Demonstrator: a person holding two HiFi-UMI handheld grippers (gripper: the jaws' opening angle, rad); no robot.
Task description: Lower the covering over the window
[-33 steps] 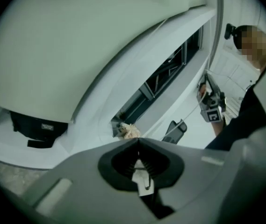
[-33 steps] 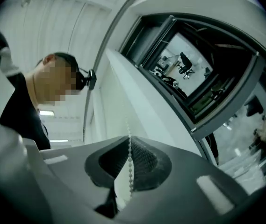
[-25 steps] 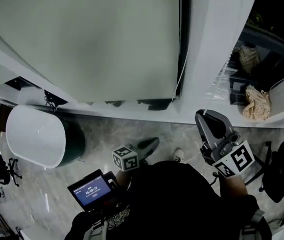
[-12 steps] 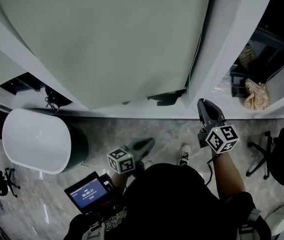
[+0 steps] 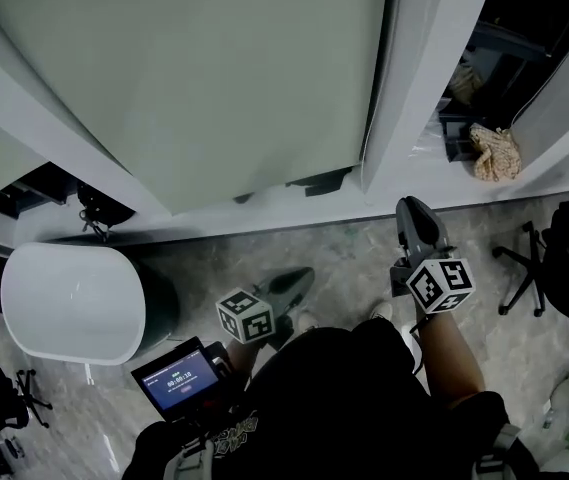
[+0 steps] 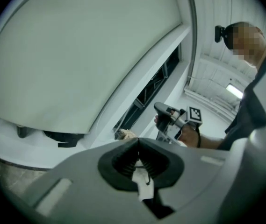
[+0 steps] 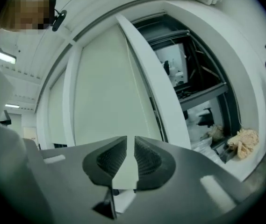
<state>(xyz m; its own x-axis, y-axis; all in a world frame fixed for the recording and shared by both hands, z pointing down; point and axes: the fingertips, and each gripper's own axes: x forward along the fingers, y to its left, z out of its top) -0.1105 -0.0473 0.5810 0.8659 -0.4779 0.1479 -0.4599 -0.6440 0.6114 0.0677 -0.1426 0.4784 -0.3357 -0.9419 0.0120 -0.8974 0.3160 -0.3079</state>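
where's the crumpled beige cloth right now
In the head view the beige cloth lies upper right on the window ledge, just right of the white pillar.

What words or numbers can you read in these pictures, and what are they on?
Small screen: a row of white digits like a timer, too small to read.
Marker cubes: black-and-white squares only, no words.
Dark shirt: pale print, too blurred to read.

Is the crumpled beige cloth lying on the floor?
No, the beige cloth lies up on the white window ledge, above the marbled floor.
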